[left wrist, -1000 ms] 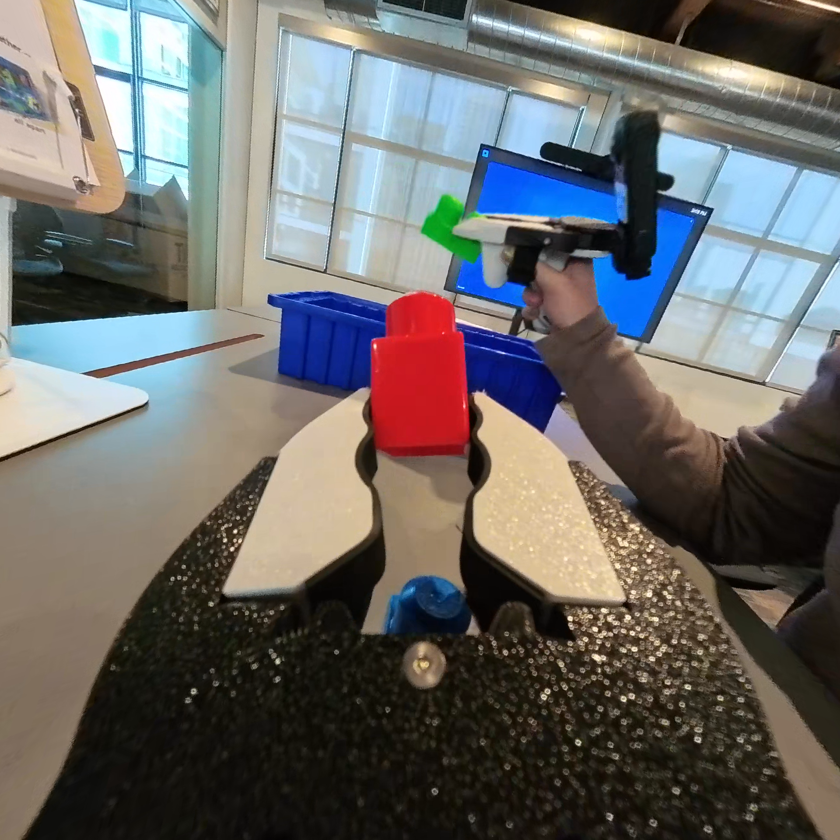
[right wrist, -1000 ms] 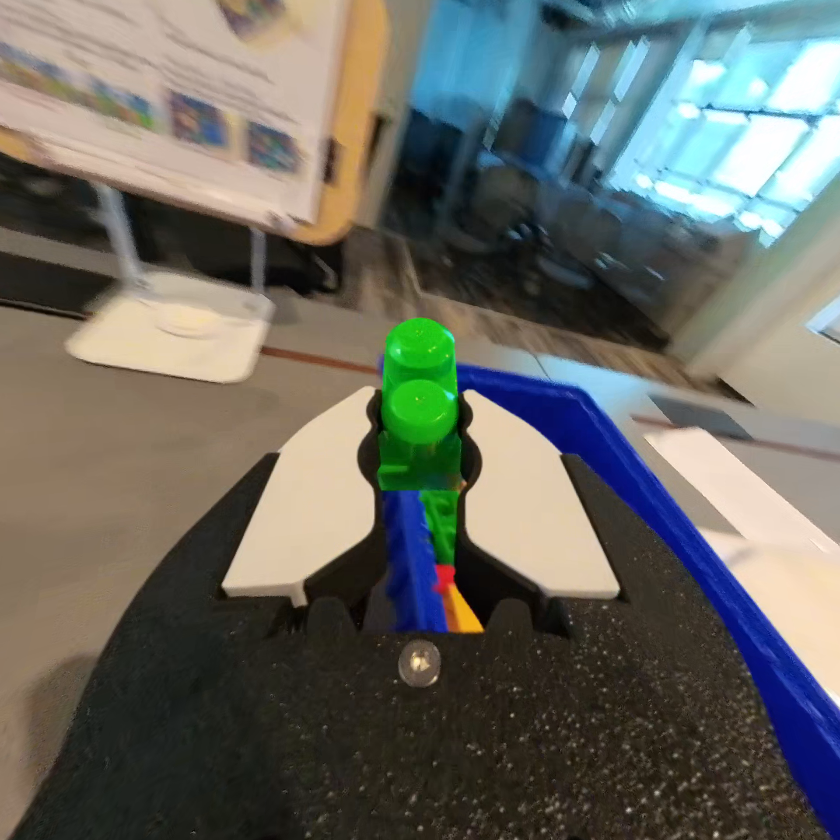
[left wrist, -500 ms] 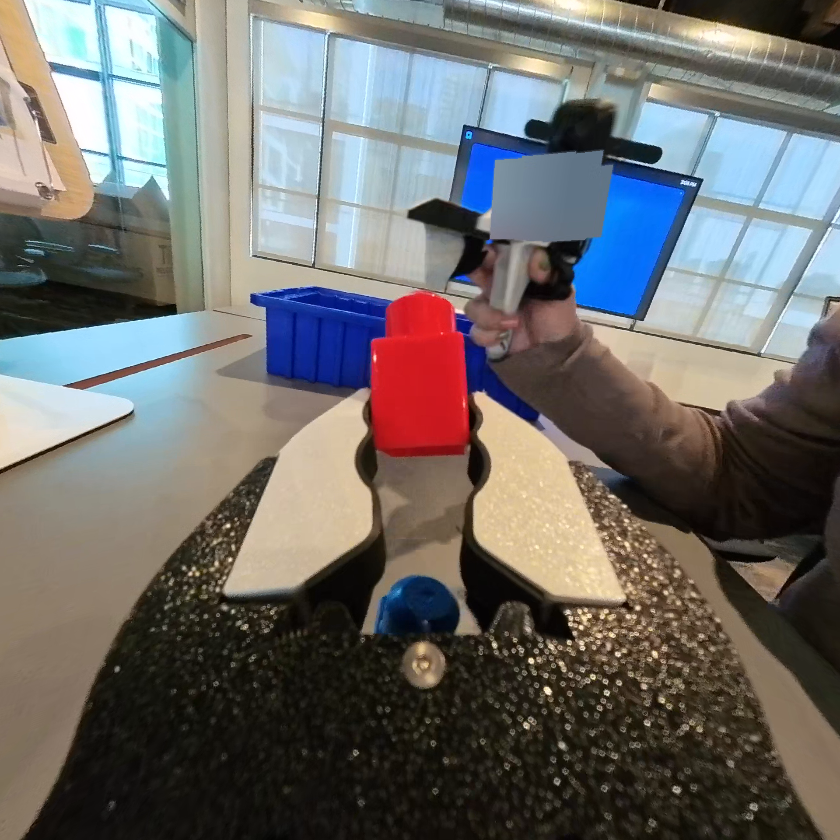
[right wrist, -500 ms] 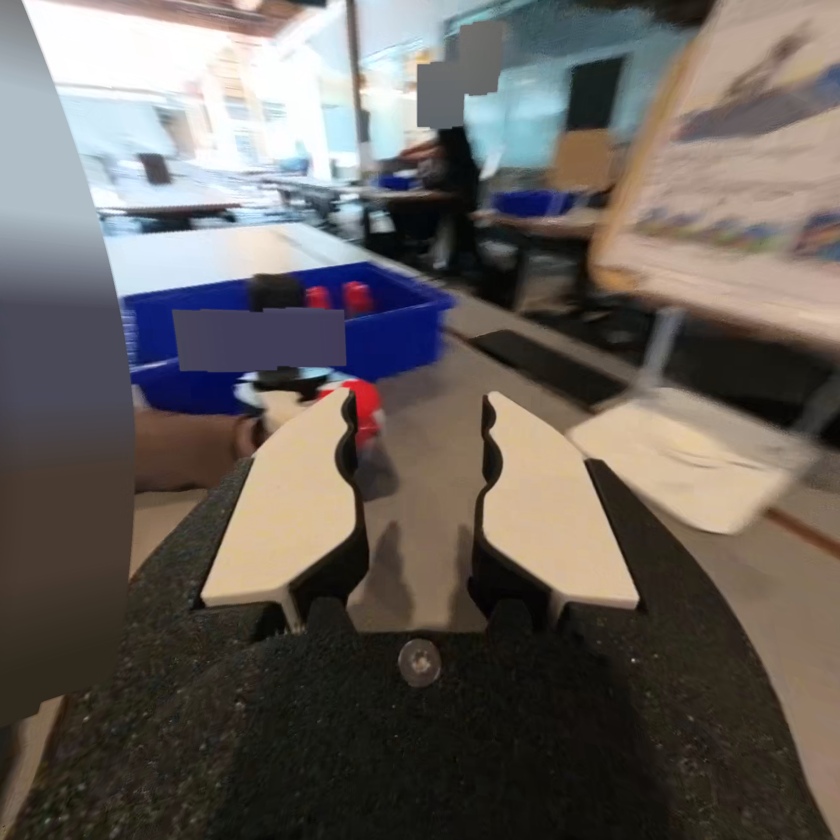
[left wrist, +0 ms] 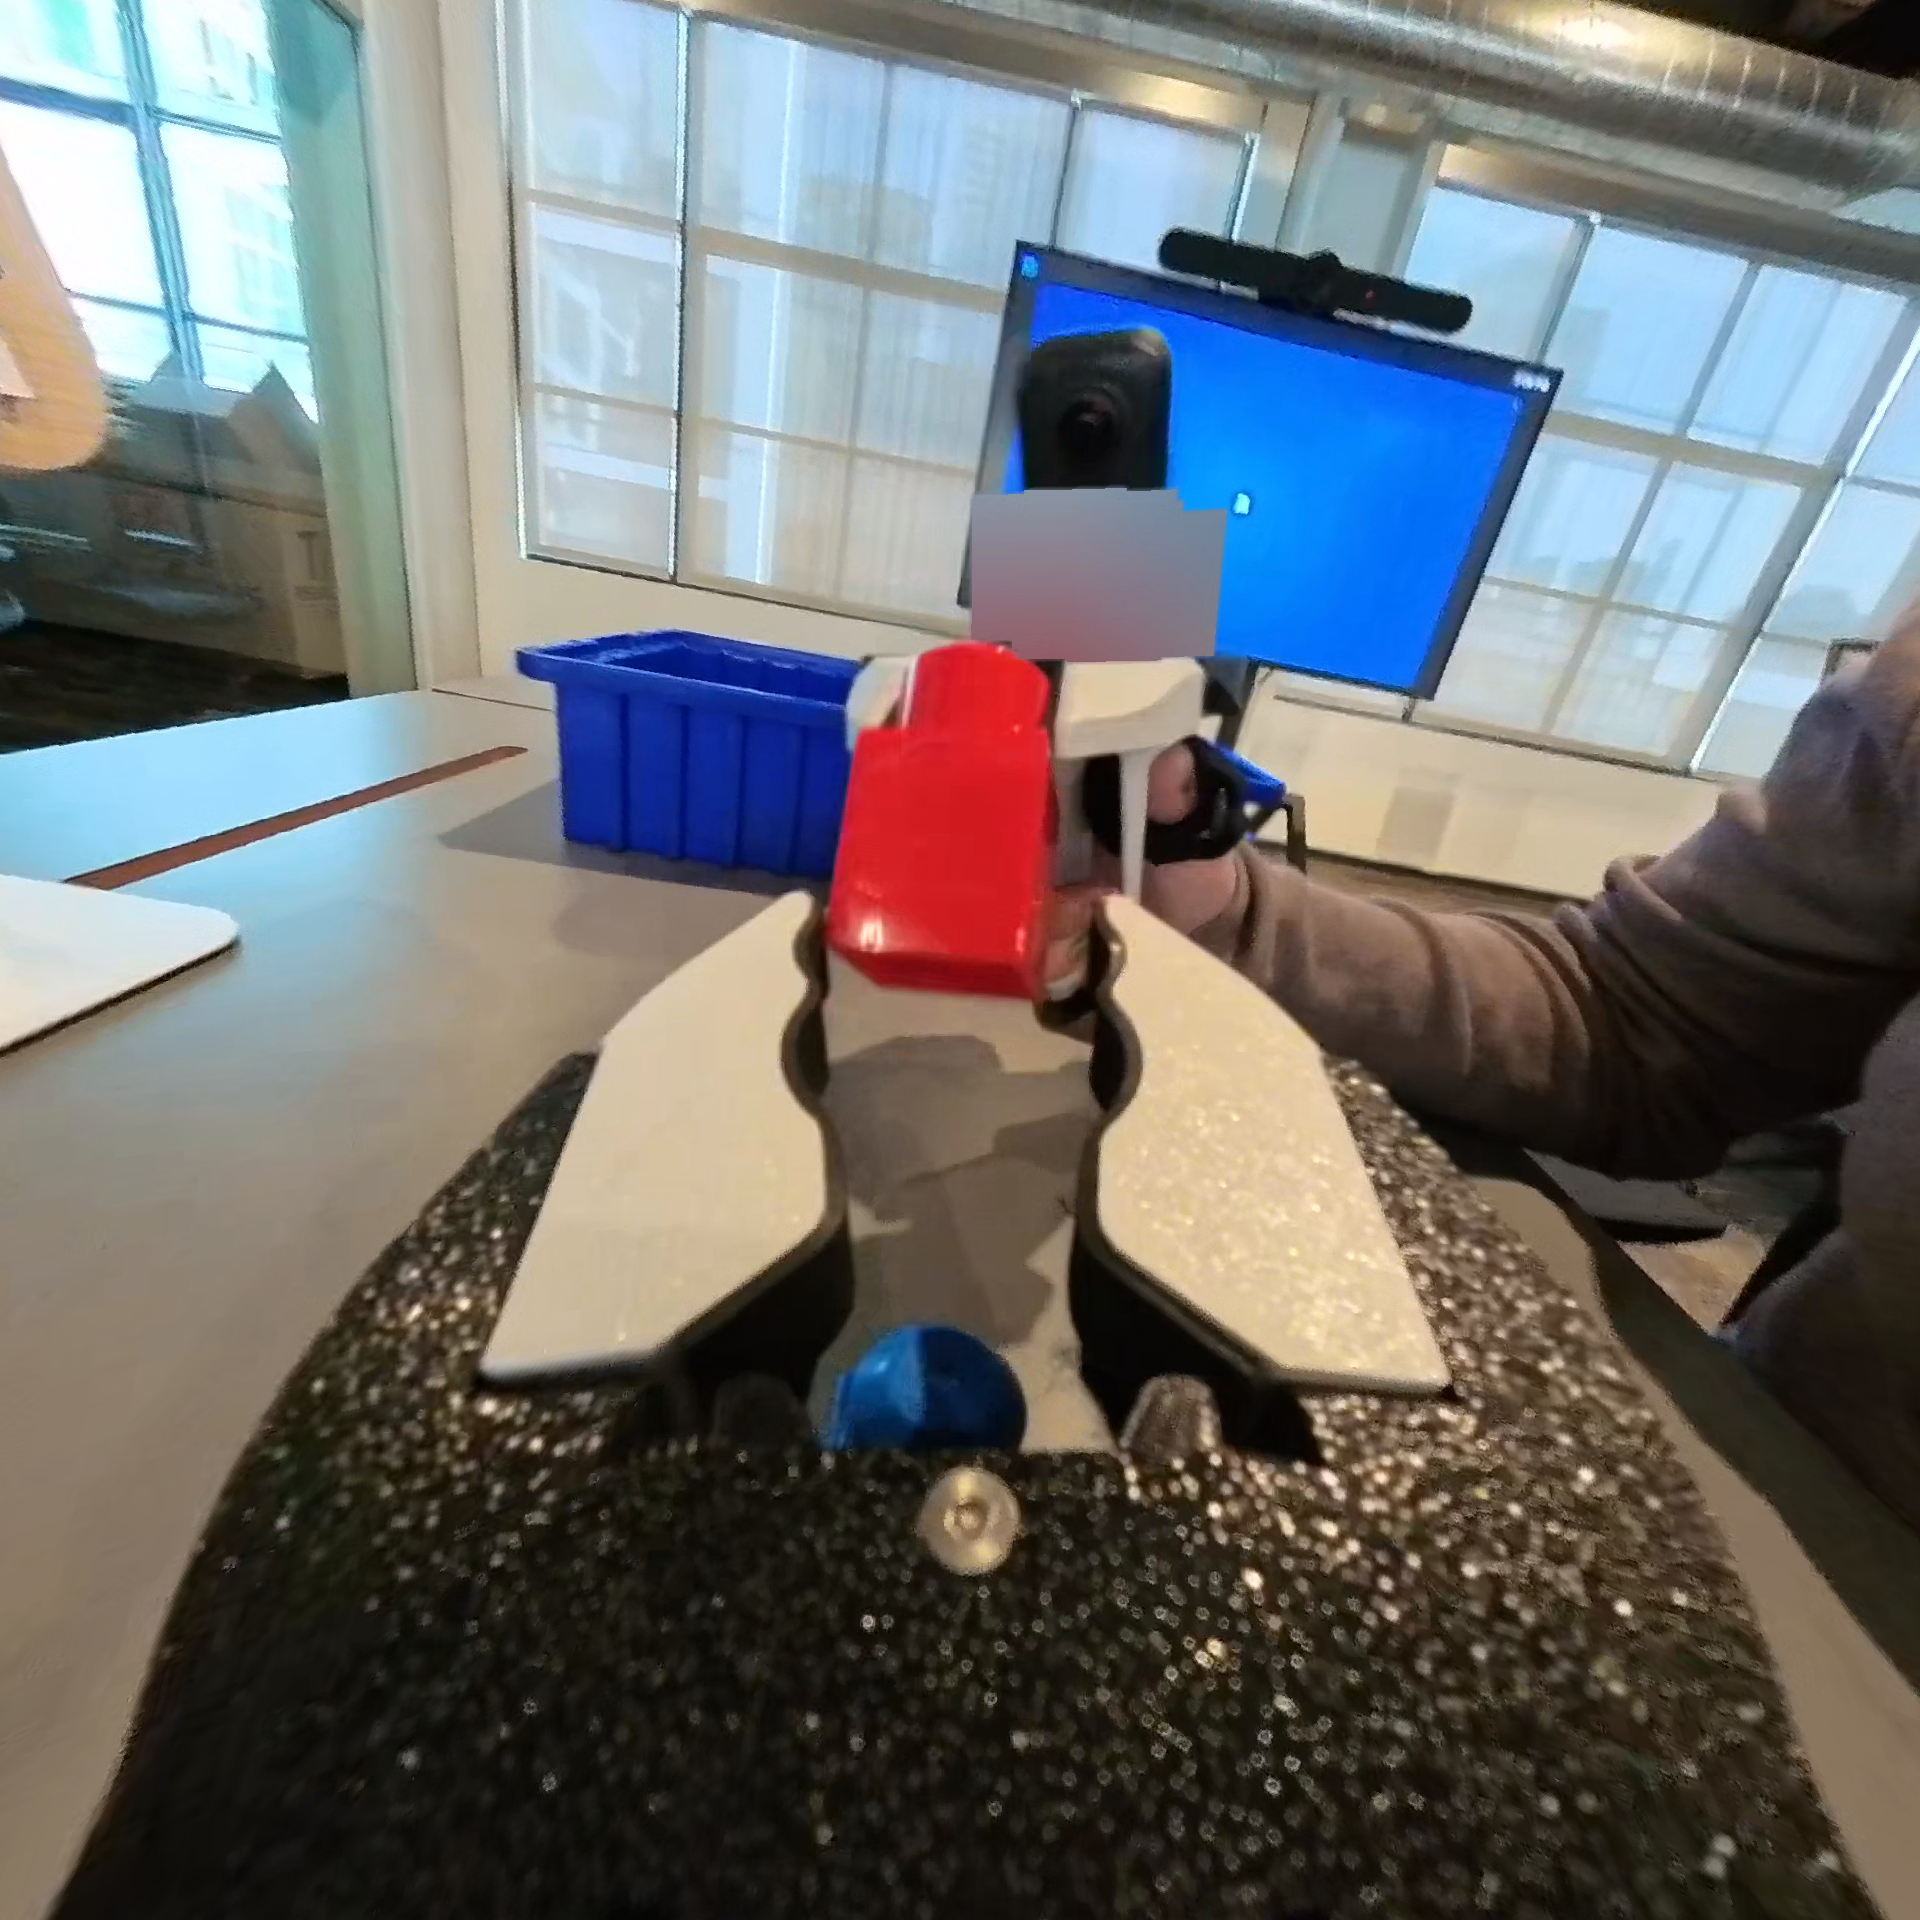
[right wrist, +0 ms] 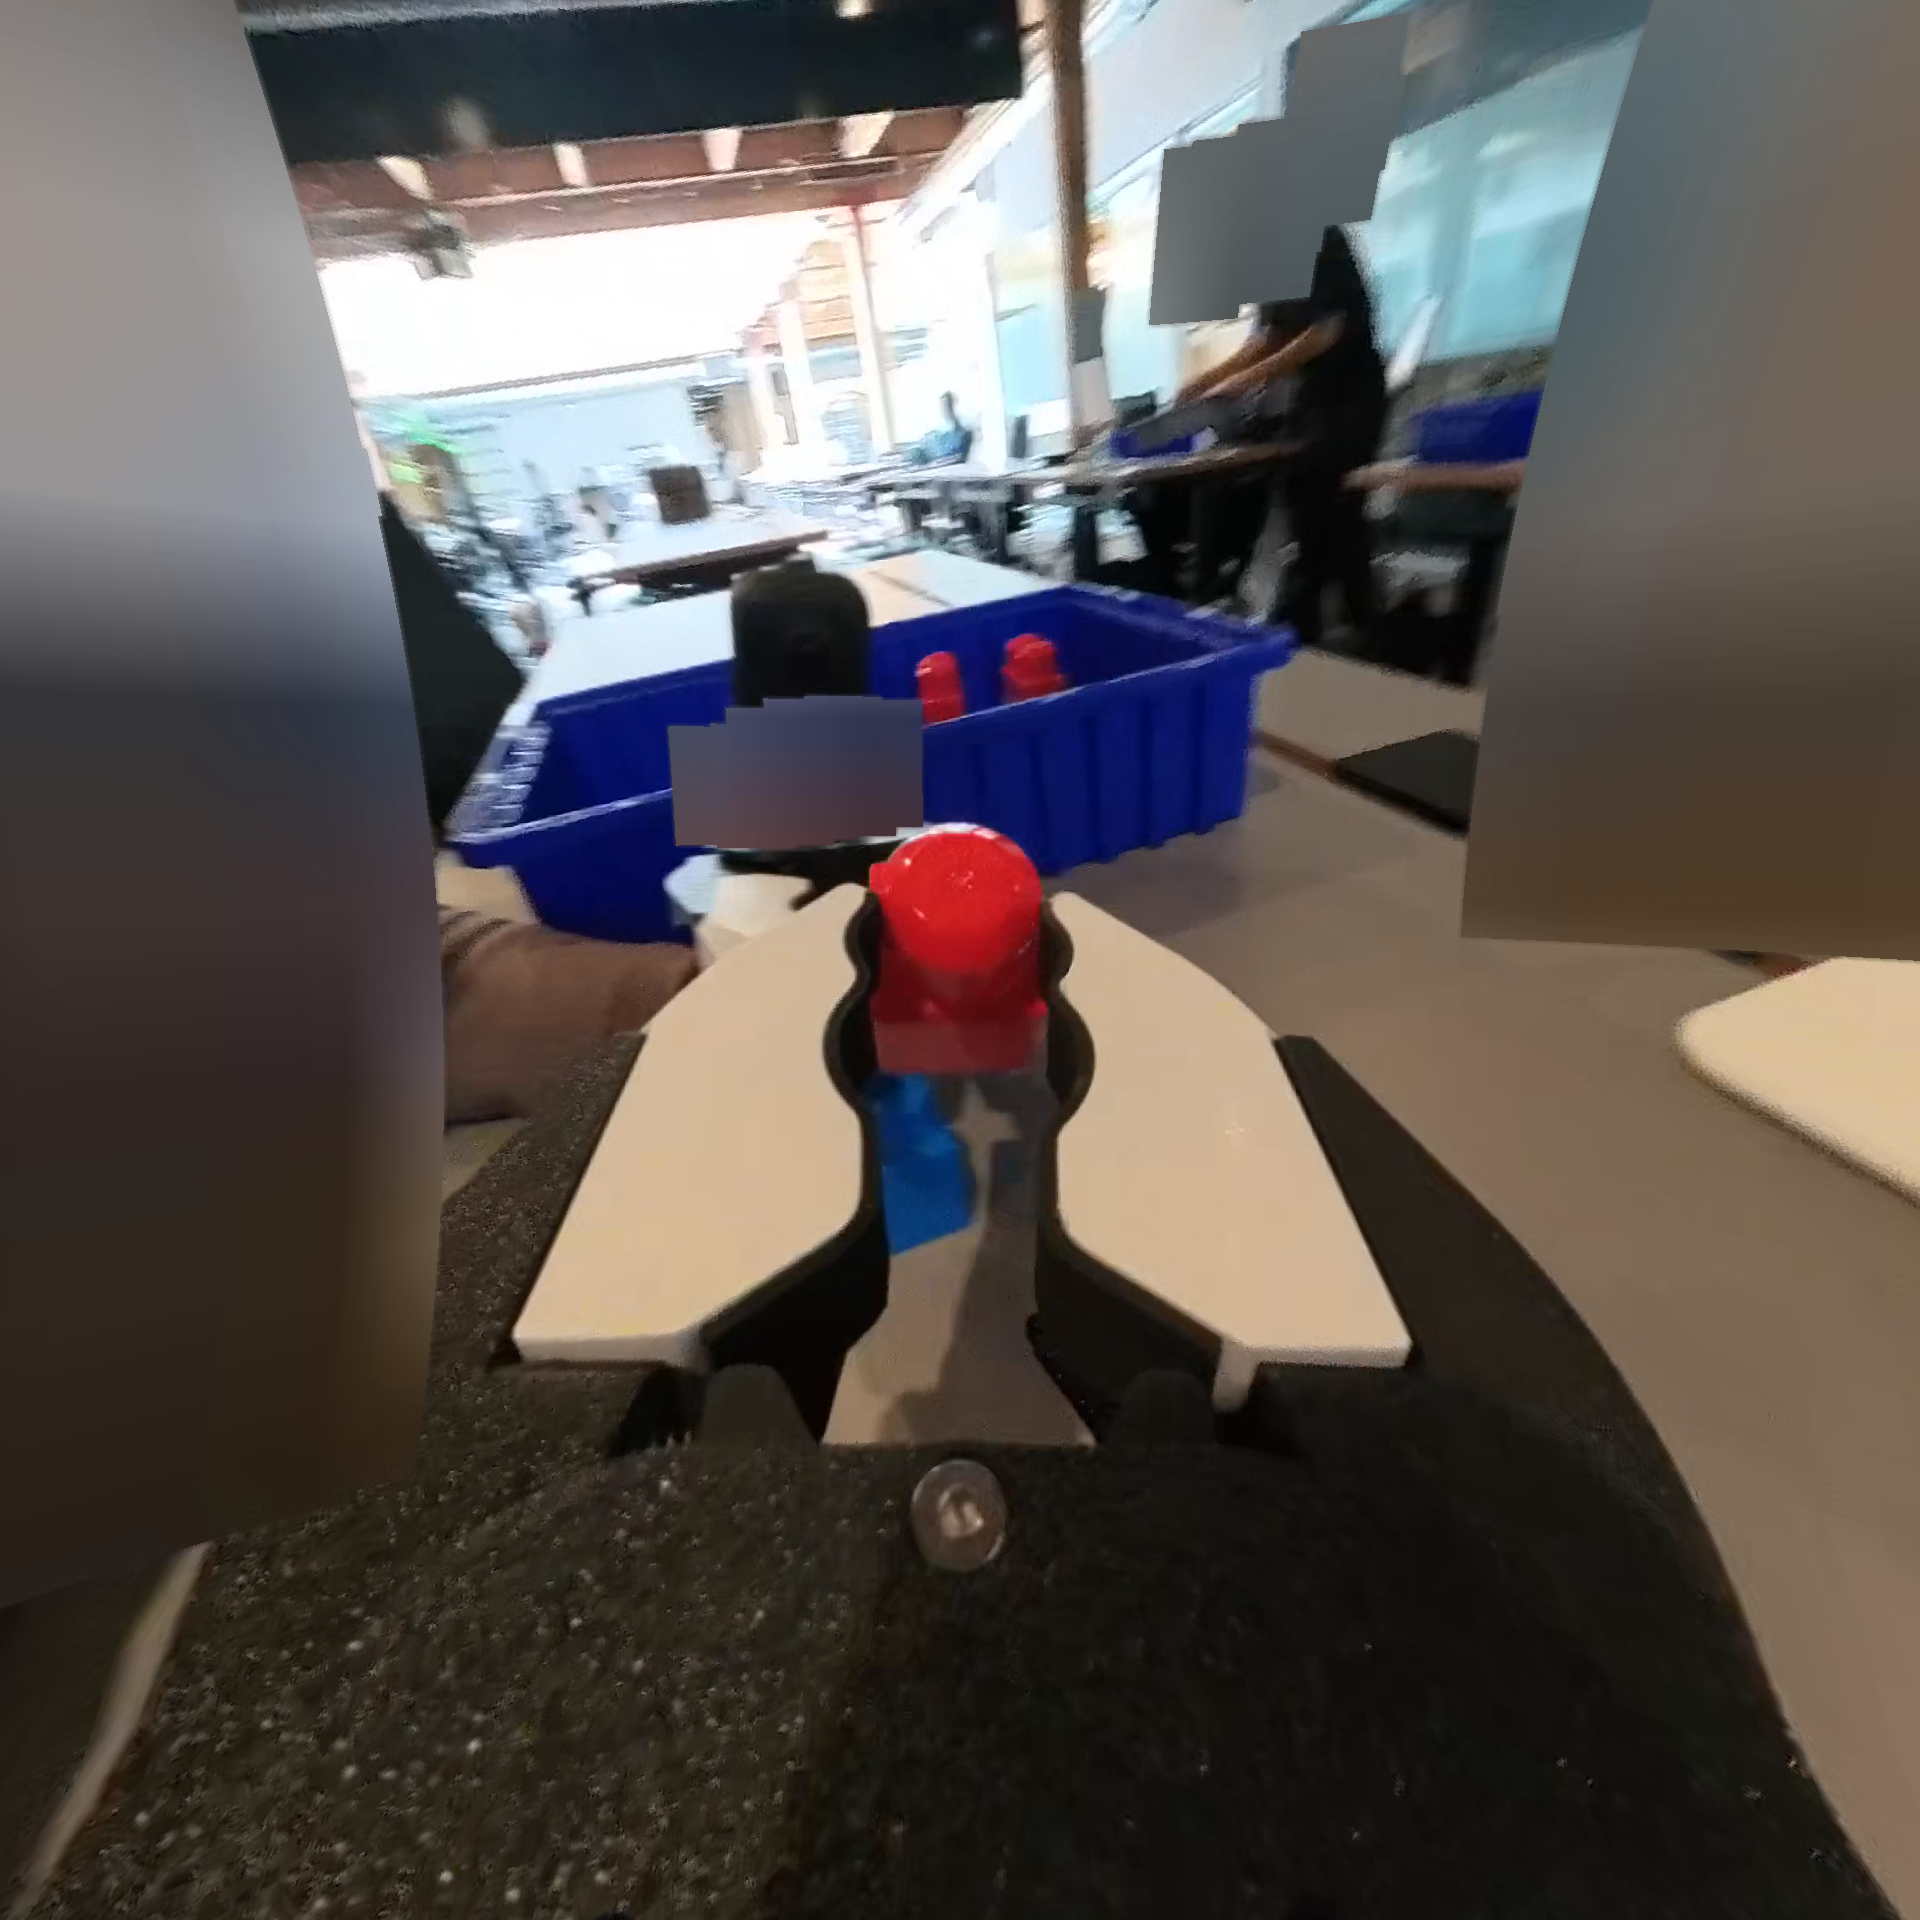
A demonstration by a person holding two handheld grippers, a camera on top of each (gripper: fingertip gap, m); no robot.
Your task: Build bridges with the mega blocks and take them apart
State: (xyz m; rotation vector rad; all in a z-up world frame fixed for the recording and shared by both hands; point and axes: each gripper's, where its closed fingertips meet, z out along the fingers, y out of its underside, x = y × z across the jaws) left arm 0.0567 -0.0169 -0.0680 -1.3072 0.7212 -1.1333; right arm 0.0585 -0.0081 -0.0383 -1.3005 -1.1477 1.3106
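Grey tabletop (left wrist: 312, 1039) is stretching back to a blue bin (left wrist: 686, 758) under tall windows; the left gripper (left wrist: 961, 935) is clamping a red block (left wrist: 935, 831) at its fingertips, a blue block (left wrist: 914, 1392) lying beneath; the right gripper (right wrist: 956, 956) is facing it, its fingers closing on the same red block (right wrist: 956, 956).

text: none legible | monitor (left wrist: 1340, 499): small corner marks, too blurred to read
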